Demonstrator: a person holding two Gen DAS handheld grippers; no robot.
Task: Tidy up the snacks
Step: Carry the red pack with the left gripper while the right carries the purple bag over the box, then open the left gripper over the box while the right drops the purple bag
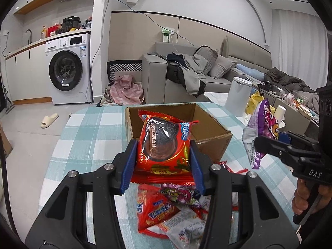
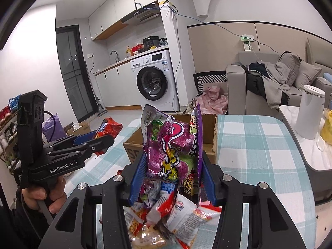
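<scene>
Black right tool [image 1: 267,143] "DAS" | left tool [image 2: 99,143] "GenRobot.AI"

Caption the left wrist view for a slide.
Left gripper holds a red cookie packet before an open cardboard box.

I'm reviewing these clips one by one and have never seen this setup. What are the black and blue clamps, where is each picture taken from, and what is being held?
There is no robot here. A person holds one hand-held gripper in each hand, and each carries a fisheye camera looking along its two blue-padded fingers. The left wrist view shows the left hand-held gripper shut on a red cookie packet. The right wrist view shows the right hand-held gripper shut on a purple snack bag. Both are raised above a pile of loose snack packets on a checked tablecloth. Just beyond stands an open cardboard box, which appears empty.
</scene>
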